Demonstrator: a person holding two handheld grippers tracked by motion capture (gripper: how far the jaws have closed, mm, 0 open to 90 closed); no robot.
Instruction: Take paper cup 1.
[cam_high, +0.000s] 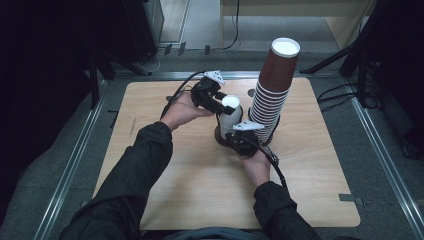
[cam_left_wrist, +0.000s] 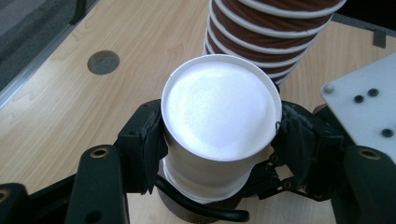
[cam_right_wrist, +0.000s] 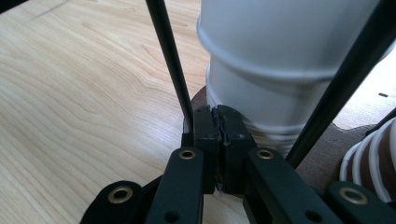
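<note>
Near the table's (cam_high: 165, 195) centre, the left gripper (cam_high: 223, 107) clamps the upright white cup's (cam_high: 230, 114) top while the right gripper (cam_high: 235, 141), jaws closed together, presses at its base.

You have two tools in hand, the left tool (cam_high: 226, 107) and the right tool (cam_high: 235, 138). On the counter (cam_high: 165, 165) you have one tall stack of brown cups (cam_high: 272, 90) and one short stack of white cups (cam_high: 230, 117); the cups in each are too many to count surely.

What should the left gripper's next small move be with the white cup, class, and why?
Probably lift it straight up. The left gripper clamps the top white cup by its sides, while the right gripper, shut, seems to pin the short stack's base.
</note>
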